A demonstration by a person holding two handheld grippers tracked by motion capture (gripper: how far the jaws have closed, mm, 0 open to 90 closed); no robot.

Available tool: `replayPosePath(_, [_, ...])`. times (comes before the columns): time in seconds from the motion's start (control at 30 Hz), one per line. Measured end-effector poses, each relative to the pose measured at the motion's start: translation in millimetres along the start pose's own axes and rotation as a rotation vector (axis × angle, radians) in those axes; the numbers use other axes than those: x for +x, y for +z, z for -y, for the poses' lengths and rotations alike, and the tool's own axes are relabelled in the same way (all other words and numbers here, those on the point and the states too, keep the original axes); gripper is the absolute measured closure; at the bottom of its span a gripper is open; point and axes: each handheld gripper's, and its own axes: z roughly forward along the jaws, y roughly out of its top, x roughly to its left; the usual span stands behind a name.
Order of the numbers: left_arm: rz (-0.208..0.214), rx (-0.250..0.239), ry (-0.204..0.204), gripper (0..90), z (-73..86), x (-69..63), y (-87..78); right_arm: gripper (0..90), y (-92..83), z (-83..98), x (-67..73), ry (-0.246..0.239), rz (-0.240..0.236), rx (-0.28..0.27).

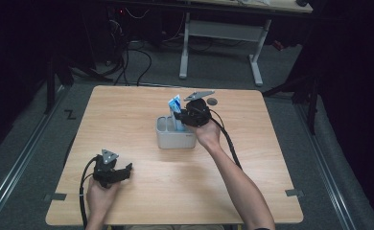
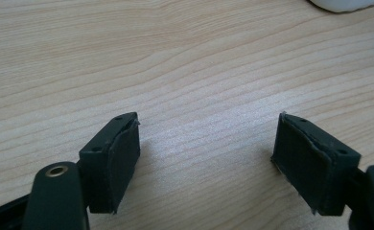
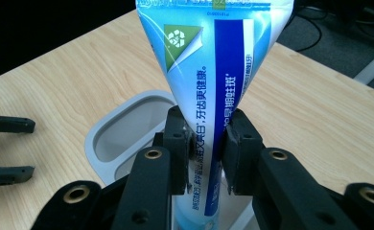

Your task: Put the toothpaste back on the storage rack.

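Dark floor and cabling are surrounding the pale wooden bench (image 1: 142, 196), where a blue-and-white plastic toothpaste tube (image 3: 209, 96) is standing upright at frame centre, its lower end sitting in the right compartment of a grey oval-welled holder (image 1: 168, 139). Right claw (image 3: 206, 153) is pinching the tube mid-body, likely steadying it for seating. Left claw (image 2: 206, 158), lower left, is resting wide open and empty, kept clear.

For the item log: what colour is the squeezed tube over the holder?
Light blue and white toothpaste tube with dark blue stripe; right gripper view.
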Motion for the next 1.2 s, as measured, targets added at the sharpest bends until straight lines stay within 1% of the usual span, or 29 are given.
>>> replayPosePath(0.13, [0.0, 0.0, 0.0, 24.5, 0.0, -0.1, 0.0, 74.1, 3.2, 4.3, -0.5, 0.013, -0.011, 0.004])
replayPosePath(0.17, [0.0, 0.0, 0.0, 24.5, 0.0, -0.1, 0.0, 74.0, 3.3, 5.3, -0.6, 0.014, -0.014, -0.003])
replayPosePath(0.37, [0.001, 0.0, 0.001, 24.4, 0.0, -0.2, 0.0, 73.4, 1.8, 6.3, -2.0, 0.017, -0.016, -0.003])
replayPosePath(0.43, [0.001, 0.0, 0.001, 24.4, 0.0, -0.2, 0.0, 73.1, 2.0, 6.9, -3.7, 0.022, -0.023, -0.008])
replayPosePath(0.7, [0.001, 0.0, 0.001, 24.4, 0.0, -0.1, 0.0, 72.6, 4.0, 7.6, -6.4, 0.038, -0.027, -0.017])
replayPosePath(0.73, [0.001, 0.0, 0.001, 24.4, 0.0, -0.2, 0.0, 72.2, 4.5, 7.6, -6.1, 0.043, -0.029, -0.017])
replayPosePath(0.83, [0.001, 0.0, 0.001, 24.4, 0.0, -0.1, 0.0, 70.1, 4.9, 6.6, -4.5, 0.035, -0.022, -0.01])
replayPosePath(0.9, [0.001, 0.0, 0.001, 24.4, 0.0, -0.2, 0.0, 67.3, 5.6, 6.6, -4.4, 0.046, -0.022, -0.006])
replayPosePath(1.0, [0.001, 0.0, 0.0, 24.4, 0.0, -0.2, 0.0, 64.3, 7.4, 7.2, -3.6, 0.038, -0.006, -0.002])
replayPosePath(1.2, [0.002, 0.0, 0.001, 24.5, 0.0, -0.2, 0.0, 60.7, 6.8, 8.7, -2.3, 0.043, -0.017, -0.01])
